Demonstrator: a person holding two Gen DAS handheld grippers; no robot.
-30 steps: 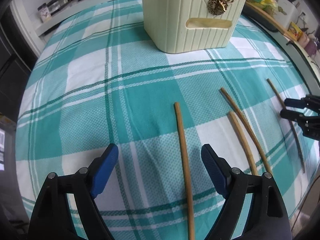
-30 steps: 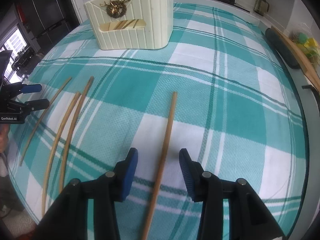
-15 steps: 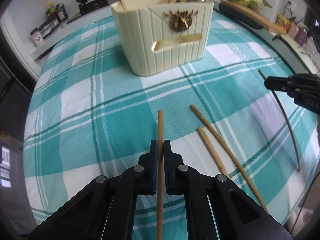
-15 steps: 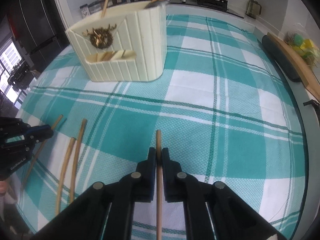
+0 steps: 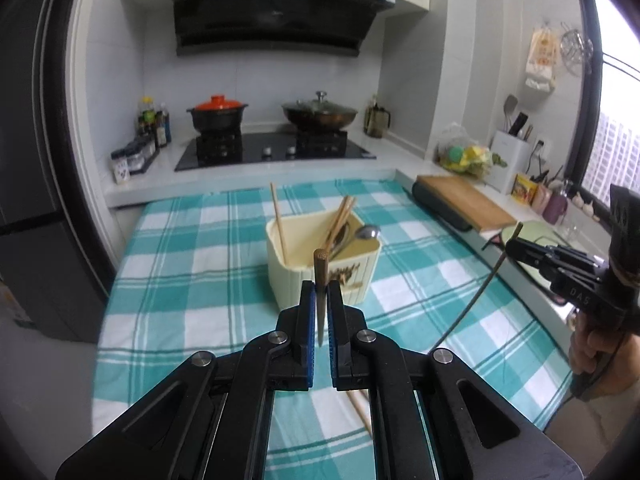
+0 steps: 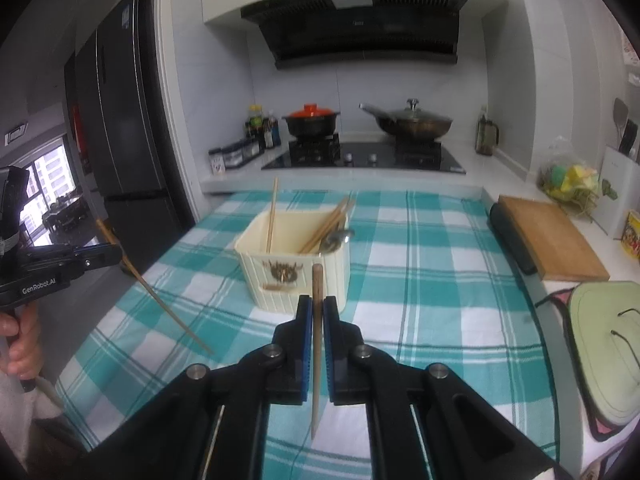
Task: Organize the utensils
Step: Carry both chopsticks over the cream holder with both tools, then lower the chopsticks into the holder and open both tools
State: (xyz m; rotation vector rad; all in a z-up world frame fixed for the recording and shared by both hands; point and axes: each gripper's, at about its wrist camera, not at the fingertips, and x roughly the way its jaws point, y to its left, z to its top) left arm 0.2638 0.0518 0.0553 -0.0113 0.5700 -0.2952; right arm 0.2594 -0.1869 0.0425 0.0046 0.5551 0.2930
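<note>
Hanging chopstick (image 5: 320, 280) above tablecloth (image 5: 180, 280)

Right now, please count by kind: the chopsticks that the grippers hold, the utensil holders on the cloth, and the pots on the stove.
Held chopsticks: 2
Utensil holders: 1
Pots on the stove: 2
Total: 5

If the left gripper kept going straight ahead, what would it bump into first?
Probably the cream utensil holder. The left gripper, shut on a chopstick, points right at its front wall, though how far off that is remains unclear.
</note>
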